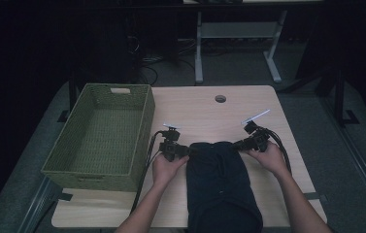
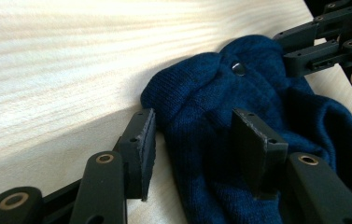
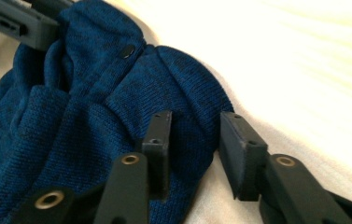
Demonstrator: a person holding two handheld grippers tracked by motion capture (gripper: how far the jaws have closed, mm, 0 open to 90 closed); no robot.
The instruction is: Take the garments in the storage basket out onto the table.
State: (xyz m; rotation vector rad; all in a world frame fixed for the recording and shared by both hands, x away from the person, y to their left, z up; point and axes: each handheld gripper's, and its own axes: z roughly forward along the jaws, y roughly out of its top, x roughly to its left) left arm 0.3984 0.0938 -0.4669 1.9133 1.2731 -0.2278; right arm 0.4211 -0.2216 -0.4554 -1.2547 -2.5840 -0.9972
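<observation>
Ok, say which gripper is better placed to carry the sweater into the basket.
Probably the left gripper: it sits at the blue sweater's corner nearest the green basket, jaws open astride the edge. The right gripper is farther away.

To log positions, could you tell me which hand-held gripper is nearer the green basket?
The left hand-held gripper, at the blue garment's basket-side corner; the right one is across it, farther from the basket.

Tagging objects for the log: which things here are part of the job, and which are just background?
In play: blue knit garment, left gripper, right gripper, green woven basket (likely destination).
Background: wooden table, second desk frame, floor cables.
</observation>
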